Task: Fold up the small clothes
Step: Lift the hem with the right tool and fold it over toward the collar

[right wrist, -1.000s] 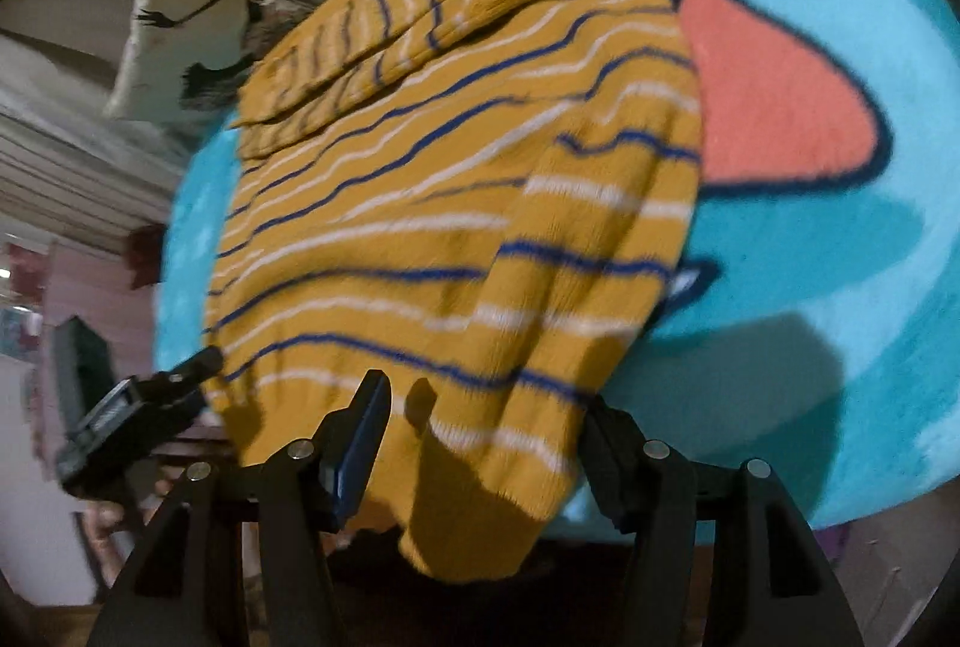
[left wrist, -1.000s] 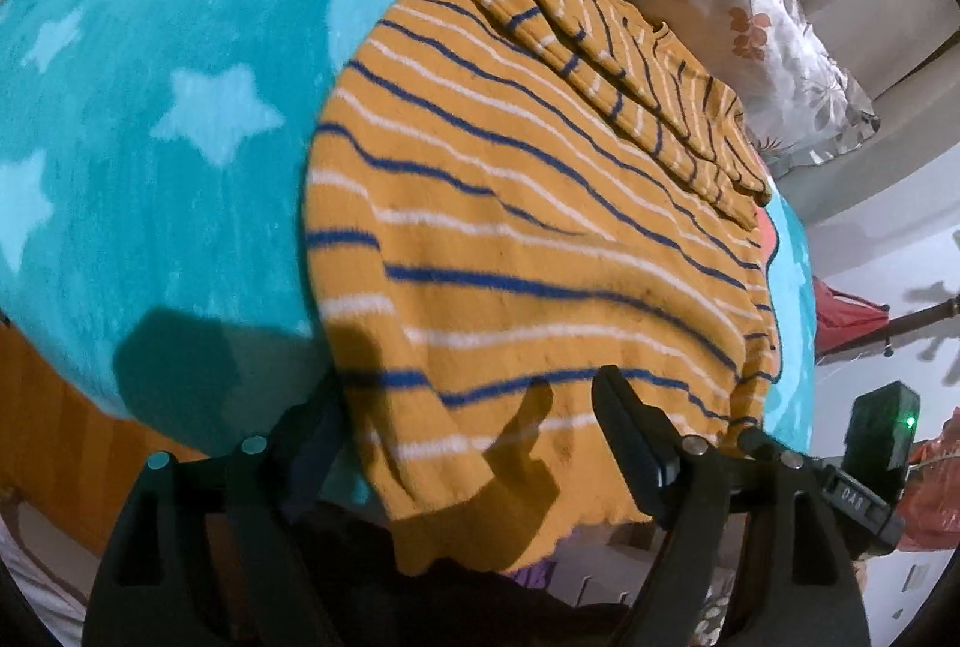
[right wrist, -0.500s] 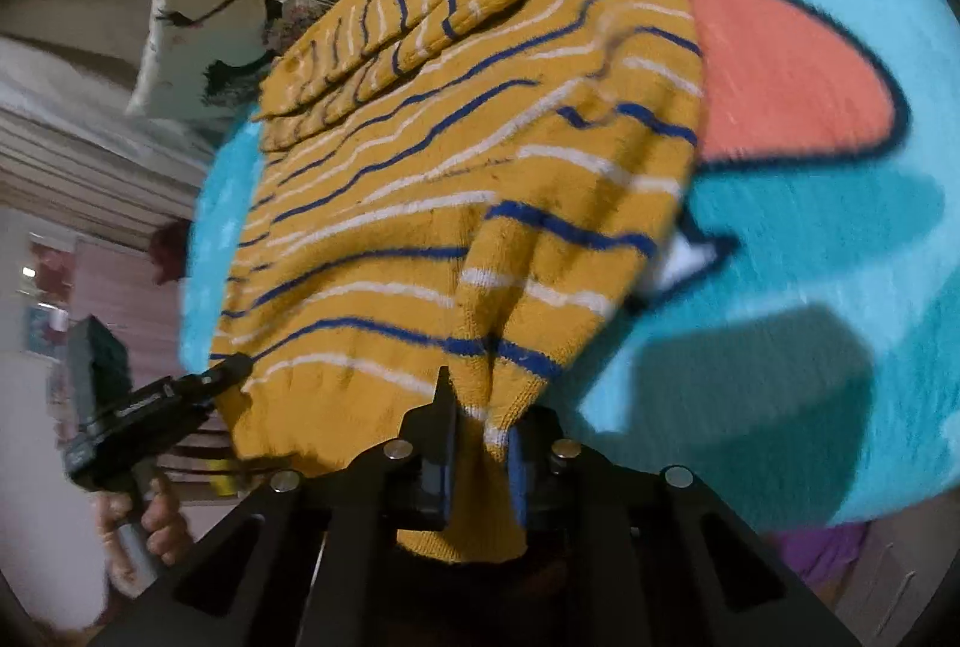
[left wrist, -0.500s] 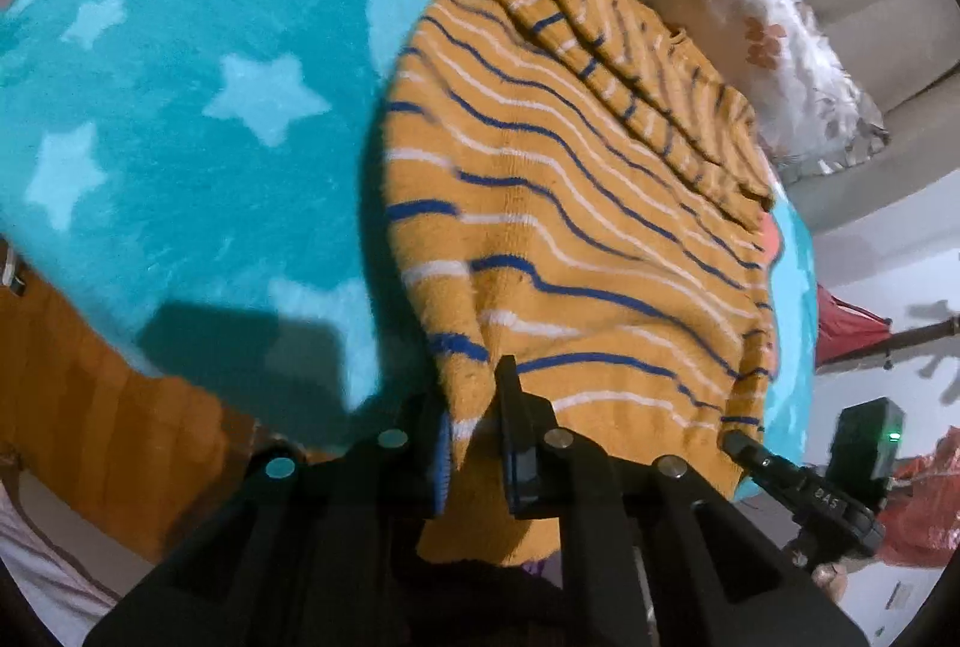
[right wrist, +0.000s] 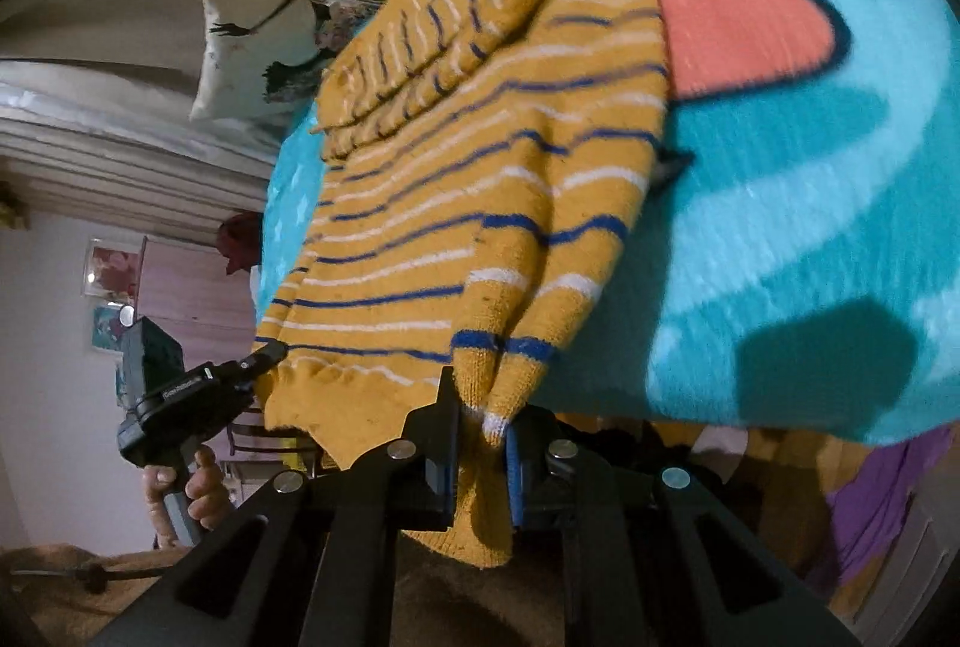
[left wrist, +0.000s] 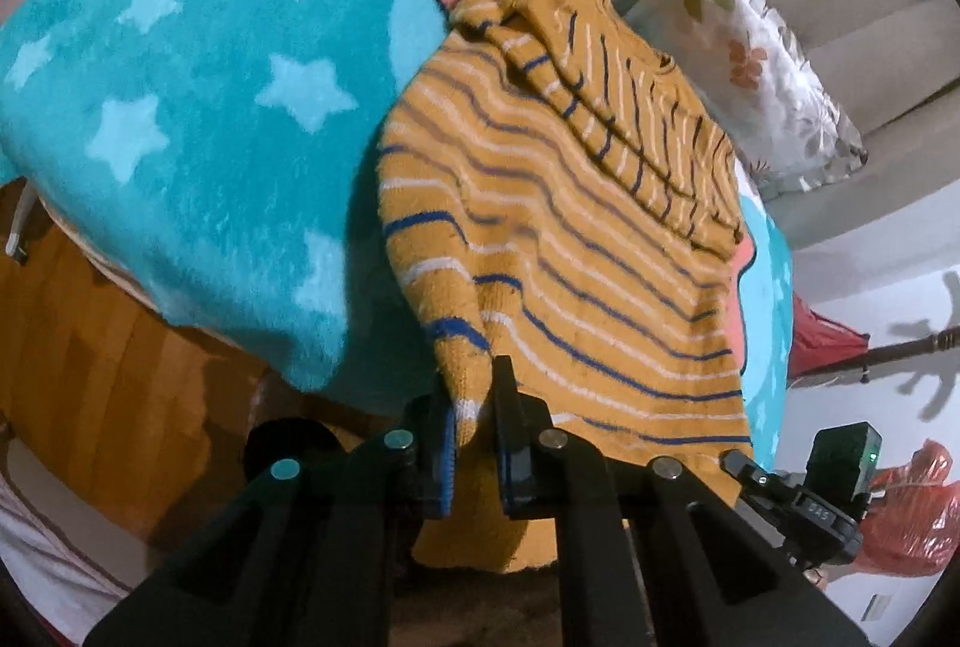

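Both tongs are pinched tight on the near hem of the yellow striped sweater [left wrist: 558,239]: the left gripper [left wrist: 474,425] holds one corner and the right gripper [right wrist: 483,425] the other. Each bite is small, so a corner could slip out and spoil the fold. The sweater lies on a blue star blanket [left wrist: 198,107], with a flower pillow [left wrist: 756,65] far behind.

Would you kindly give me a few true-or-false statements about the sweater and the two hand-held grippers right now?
1. The left hand-held gripper pinches the sweater at its hem. True.
2. The right hand-held gripper is empty. False: it is also shut on the hem.
3. The sweater is plain red. False: mustard with blue and white stripes.
4. The sweater lies on a turquoise blanket with stars. True.
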`<state>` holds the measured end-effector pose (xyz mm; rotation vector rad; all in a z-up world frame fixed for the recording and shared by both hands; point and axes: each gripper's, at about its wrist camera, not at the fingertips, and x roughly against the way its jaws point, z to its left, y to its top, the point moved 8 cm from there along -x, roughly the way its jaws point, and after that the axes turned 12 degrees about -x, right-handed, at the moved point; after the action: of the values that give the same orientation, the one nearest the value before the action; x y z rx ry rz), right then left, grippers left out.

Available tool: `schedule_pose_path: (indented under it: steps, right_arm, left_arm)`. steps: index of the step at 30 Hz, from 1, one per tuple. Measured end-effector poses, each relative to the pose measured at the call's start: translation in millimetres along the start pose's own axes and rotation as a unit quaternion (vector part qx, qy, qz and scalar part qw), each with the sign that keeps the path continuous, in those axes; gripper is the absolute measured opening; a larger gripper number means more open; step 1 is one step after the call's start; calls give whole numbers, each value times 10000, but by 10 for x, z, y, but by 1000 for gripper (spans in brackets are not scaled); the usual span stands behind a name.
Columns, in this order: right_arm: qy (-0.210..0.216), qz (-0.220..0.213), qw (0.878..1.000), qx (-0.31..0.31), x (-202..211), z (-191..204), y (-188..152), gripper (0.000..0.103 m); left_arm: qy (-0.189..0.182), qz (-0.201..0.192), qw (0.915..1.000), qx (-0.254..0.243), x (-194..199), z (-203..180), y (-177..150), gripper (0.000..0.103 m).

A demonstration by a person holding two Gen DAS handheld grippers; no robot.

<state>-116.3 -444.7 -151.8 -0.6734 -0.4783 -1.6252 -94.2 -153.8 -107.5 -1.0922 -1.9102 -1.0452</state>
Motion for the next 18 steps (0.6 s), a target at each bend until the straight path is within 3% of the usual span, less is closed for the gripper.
schedule_pose_path:
  steps: [5,11,14,18]
  right_arm:
    - [294,-219,9992,129,129,407,428,13]
    - [499,-843,9945,361,161,1021,1410,13]
    - [480,-1057,9932,108,-9,1161,2019,13]
    - [219,-1182,9922,-345,-428,1043,2788,13]
  left_arm:
    - [-184,-234,9995,-39,67,-122,555,10]
    - [-258,-639,9957,-619,-82,-417,1392,10]
    - [-136,-646,9946,-801,-390,-532,1811,10]
    - [24,-353,9966,-751,-994,-405,2318,10]
